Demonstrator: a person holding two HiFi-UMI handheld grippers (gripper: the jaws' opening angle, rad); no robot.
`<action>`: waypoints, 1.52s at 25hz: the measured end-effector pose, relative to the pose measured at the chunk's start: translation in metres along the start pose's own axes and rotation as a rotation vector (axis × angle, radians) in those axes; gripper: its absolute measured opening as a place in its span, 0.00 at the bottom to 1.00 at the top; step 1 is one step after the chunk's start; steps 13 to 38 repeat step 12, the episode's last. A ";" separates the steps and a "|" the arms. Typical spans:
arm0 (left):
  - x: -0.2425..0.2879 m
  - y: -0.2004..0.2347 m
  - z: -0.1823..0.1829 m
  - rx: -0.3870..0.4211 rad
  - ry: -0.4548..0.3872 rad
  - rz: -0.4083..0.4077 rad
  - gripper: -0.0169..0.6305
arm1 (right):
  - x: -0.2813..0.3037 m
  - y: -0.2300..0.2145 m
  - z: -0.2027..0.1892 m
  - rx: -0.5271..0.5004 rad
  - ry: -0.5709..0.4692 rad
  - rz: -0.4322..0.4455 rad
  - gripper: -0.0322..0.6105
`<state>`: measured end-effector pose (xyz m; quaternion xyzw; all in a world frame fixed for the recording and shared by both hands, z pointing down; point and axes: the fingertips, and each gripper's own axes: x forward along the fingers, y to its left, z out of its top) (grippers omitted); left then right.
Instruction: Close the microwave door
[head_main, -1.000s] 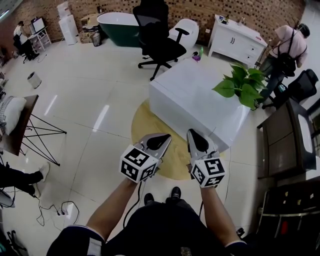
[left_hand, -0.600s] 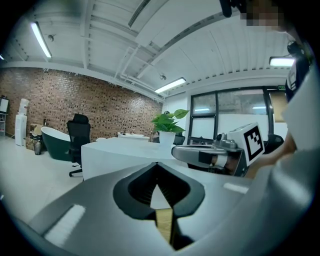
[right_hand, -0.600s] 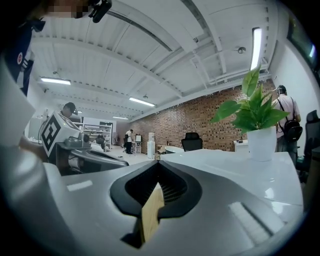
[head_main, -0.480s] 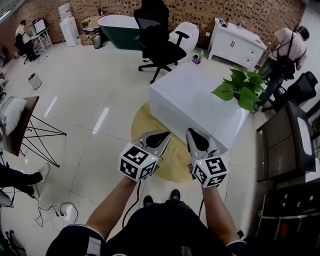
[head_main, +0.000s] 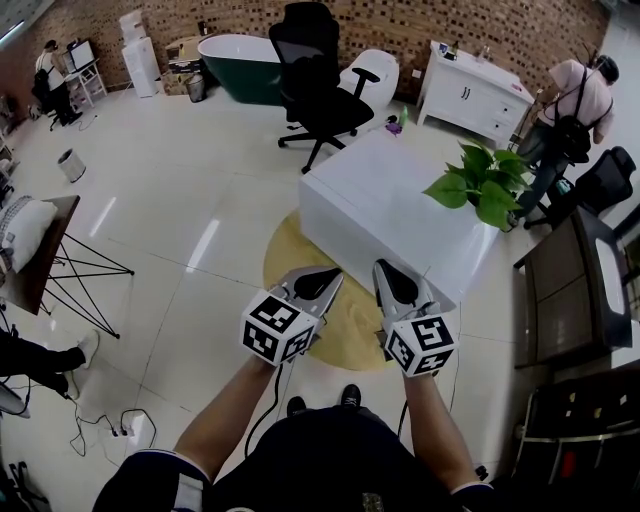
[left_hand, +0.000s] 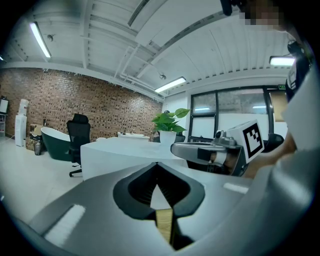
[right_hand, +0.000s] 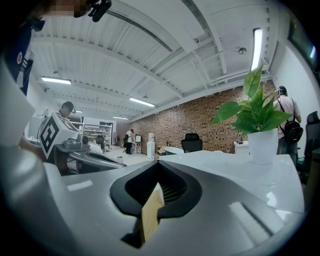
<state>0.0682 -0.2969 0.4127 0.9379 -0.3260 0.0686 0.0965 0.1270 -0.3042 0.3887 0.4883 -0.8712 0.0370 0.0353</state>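
No microwave shows in any view. In the head view my left gripper and my right gripper are held side by side at waist height, pointing at a white block table. Both are shut with nothing between the jaws. In the left gripper view the jaws of the left gripper meet at the tips, and the right gripper shows to its right. In the right gripper view the right gripper is likewise shut, with the left gripper at its left.
A potted green plant stands on the white table's right corner. A round yellow rug lies under my grippers. Dark furniture stands at the right, a black office chair behind the table. A person stands at the far right.
Both grippers stay shut and side by side. The view has only shifted slightly.
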 end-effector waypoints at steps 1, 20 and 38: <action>0.000 0.000 0.000 0.000 0.000 0.000 0.04 | 0.001 0.000 0.000 -0.001 -0.001 0.000 0.05; 0.000 0.001 0.002 0.002 -0.002 -0.004 0.04 | 0.004 0.001 0.004 -0.005 -0.009 -0.003 0.05; 0.000 0.001 0.002 0.002 -0.002 -0.004 0.04 | 0.004 0.001 0.004 -0.005 -0.009 -0.003 0.05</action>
